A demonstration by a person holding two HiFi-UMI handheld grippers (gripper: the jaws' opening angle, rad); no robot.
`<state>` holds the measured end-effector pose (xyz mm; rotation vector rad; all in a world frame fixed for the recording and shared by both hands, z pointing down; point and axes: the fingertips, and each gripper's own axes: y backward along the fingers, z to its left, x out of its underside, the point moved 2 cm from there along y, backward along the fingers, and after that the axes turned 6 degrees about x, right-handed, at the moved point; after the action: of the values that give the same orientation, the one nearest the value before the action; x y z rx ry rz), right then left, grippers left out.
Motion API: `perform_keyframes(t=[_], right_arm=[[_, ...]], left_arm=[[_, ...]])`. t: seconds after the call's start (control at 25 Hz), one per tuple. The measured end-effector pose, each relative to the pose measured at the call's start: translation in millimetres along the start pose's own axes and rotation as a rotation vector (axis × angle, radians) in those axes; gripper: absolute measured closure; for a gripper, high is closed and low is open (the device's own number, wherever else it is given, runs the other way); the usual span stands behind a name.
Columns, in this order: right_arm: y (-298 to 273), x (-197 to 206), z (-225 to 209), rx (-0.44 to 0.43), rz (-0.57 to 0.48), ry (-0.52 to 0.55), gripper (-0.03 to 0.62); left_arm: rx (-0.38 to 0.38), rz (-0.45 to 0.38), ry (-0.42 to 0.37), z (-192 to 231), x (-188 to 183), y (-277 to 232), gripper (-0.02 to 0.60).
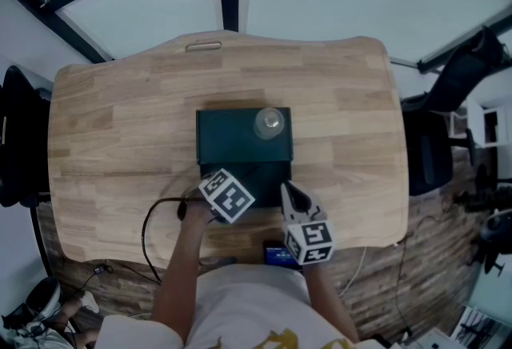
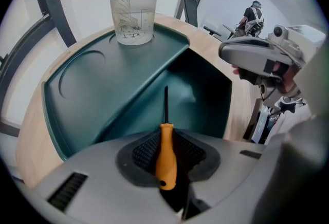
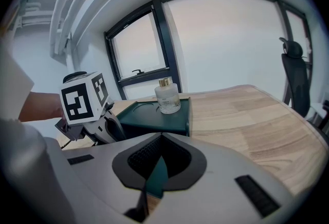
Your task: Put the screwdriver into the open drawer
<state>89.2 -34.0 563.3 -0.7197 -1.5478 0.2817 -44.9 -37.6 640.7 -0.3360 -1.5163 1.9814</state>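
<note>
**Head view.** I see a wooden worktop [image 1: 120, 131] with a dark green drawer unit [image 1: 232, 139] at its centre. Both grippers are at the unit's near side, the left gripper [image 1: 226, 195] just left of the right gripper [image 1: 298, 207], and the two do not touch.

**Left gripper view.** The left gripper is clamped on the screwdriver [image 2: 165, 159]. Its ribbed pads [image 2: 146, 151] press on either side of the orange handle. The thin dark shaft points straight ahead from the jaws, out over the hollow of the open drawer [image 2: 205, 105]. I cannot tell whether the tip touches the drawer. A clear glass bottle [image 2: 133, 12] with a gold-coloured cap stands upright on the flat top of the unit, toward its far edge. The right gripper shows at the right of this view, beyond the drawer's right wall.

**Right gripper view.** I read the jaws of the right gripper [image 3: 157, 166] as drawn together at the tips. Only a thin wedge of green and wood shows behind them, and nothing is held between them. The marker cube [image 3: 82, 97] of the left gripper sits to the left, in front of the unit.
</note>
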Motion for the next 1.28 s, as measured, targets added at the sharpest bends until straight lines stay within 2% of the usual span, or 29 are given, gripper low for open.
perform_keyframes(t=[0.6,1.28], right_arm=[[-0.3,5.2,-4.3,0.010,0.009,-0.013,0.597],[0.7,4.8,-5.7,0.014,0.002,-0.021,0.597]], left_arm=[[-0.014,0.087,-0.014,-0.5,2.0,-6.1,0.508],[-0.013,0.086,-0.006,-0.5,1.4,-6.3,0.508]])
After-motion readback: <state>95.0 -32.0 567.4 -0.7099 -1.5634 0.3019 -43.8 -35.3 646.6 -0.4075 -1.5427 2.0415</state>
